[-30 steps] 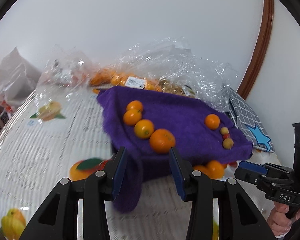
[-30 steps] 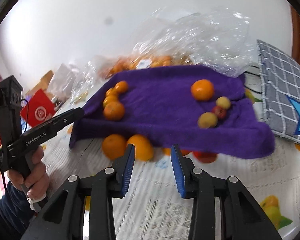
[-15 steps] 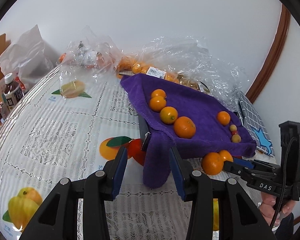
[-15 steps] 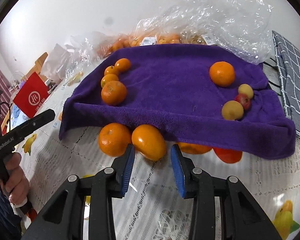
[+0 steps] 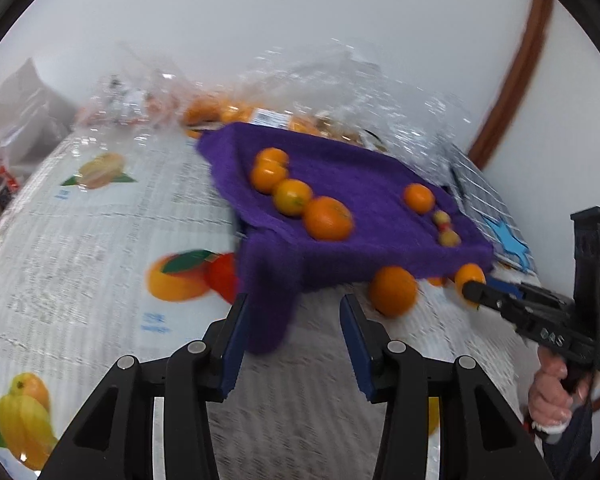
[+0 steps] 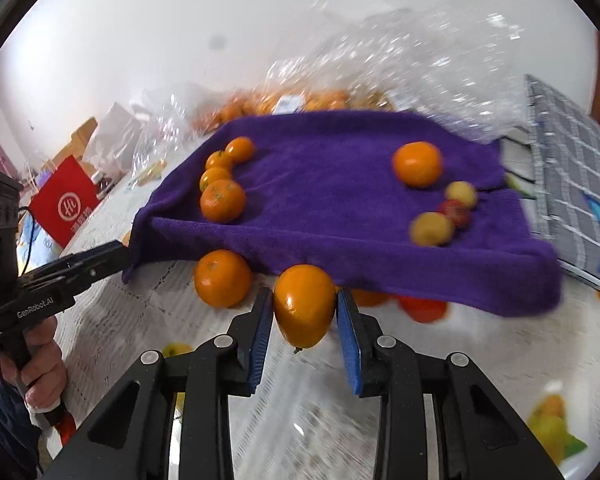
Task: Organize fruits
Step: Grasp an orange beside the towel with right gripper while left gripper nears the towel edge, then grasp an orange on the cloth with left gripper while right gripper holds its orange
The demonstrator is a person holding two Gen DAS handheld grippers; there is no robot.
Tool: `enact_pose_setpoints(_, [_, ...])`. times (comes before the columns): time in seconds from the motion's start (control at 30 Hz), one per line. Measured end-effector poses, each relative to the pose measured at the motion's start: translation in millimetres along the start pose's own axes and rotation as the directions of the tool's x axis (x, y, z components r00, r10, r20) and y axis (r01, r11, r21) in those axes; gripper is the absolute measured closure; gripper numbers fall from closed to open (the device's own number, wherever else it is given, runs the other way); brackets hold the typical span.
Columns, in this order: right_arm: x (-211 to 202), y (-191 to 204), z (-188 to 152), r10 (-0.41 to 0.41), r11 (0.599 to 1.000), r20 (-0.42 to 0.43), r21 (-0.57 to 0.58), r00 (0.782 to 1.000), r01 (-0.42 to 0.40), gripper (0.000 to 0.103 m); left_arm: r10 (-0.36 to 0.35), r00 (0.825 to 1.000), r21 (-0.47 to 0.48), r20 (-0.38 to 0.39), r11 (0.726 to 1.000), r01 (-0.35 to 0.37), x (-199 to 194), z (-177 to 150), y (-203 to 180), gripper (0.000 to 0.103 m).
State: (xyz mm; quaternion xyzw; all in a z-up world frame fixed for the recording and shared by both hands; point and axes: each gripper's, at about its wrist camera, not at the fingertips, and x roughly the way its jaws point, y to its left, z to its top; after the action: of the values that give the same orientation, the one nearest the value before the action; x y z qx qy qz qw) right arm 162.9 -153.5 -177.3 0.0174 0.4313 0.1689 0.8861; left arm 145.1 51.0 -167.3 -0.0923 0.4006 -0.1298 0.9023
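A purple towel [image 6: 340, 196] covers a raised tray and carries a row of oranges [image 6: 222, 200] at its left, one orange [image 6: 417, 164] at its right and three small yellow and red fruits [image 6: 432, 228]. Two oranges lie on the table before it. My right gripper [image 6: 305, 312] is open with its blue pads on both sides of one orange [image 6: 305, 306], close to it. The other orange [image 6: 222, 278] lies just left. My left gripper [image 5: 292, 328] is open and empty at the towel's hanging corner [image 5: 270, 300].
Clear plastic bags with oranges [image 5: 228, 114] lie behind the towel. A grey checked cloth [image 6: 568, 184] lies at the right. A red bag [image 6: 66, 204] and bottles stand at the far left. The table has a white lace cloth with fruit prints [image 5: 180, 280].
My right gripper has moved forward so that the orange now sits between its pads. My left gripper has swung slightly and the view is blurred.
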Motion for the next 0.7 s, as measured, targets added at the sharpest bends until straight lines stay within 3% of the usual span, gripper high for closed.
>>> enact_pose_setpoints(0.2, [-20.9, -35.3, -18.7, -0.105, 0.994, 0.025, 0.023, 0.994, 0.104, 0.071, -0.053, 0.999, 0.018, -0.009, 0.998, 0.053, -4.2, -10.7, -23.2, 0.06])
enact_pose_setpoints(0.47, [-34.9, -54.5, -29.8, -0.167, 0.986, 0.051, 0.029, 0.985, 0.166, 0.071, -0.05, 0.998, 0.055, -0.049, 0.997, 0.052, 22.0, -2.8, -61.1, 0.06])
enact_pose_setpoints(0.7, [-31.3, -57.5, -33.9, -0.168, 0.986, 0.022, 0.023, 0.986, 0.167, 0.071, 0.027, 0.998, 0.073, -0.065, 0.997, -0.022, 48.0, 6.8, -83.4, 0.058])
